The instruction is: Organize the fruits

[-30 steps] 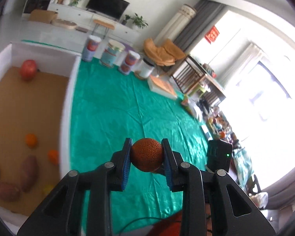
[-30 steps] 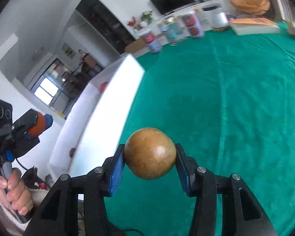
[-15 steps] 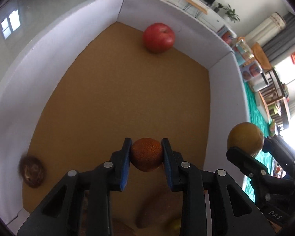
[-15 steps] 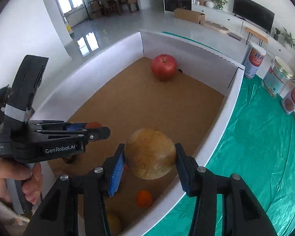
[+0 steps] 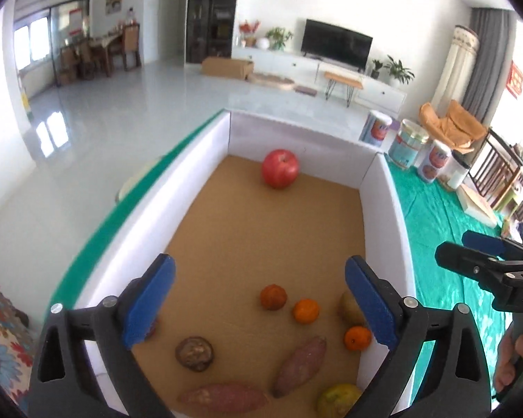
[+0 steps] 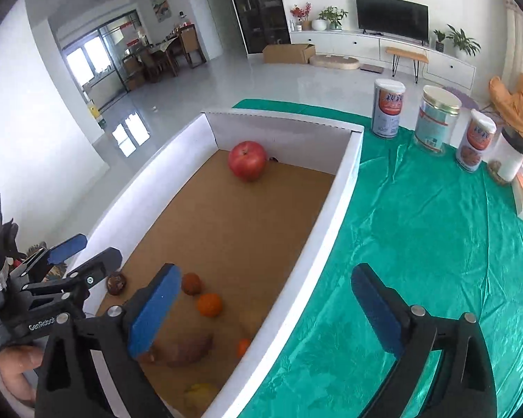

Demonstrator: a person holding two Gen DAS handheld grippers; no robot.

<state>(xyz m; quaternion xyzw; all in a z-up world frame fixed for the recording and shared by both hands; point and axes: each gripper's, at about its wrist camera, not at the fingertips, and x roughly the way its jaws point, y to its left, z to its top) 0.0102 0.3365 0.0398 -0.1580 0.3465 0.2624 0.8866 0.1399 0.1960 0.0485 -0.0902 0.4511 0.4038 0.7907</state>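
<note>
Both fruits held half a second ago now lie in the white box [image 5: 383, 188]: a rough orange fruit [image 5: 273, 297] and a brown one [image 5: 348, 308] (half hidden). The left gripper [image 5: 258, 306] and right gripper [image 6: 261, 308] hover above, fingers spread wide, empty.
</note>
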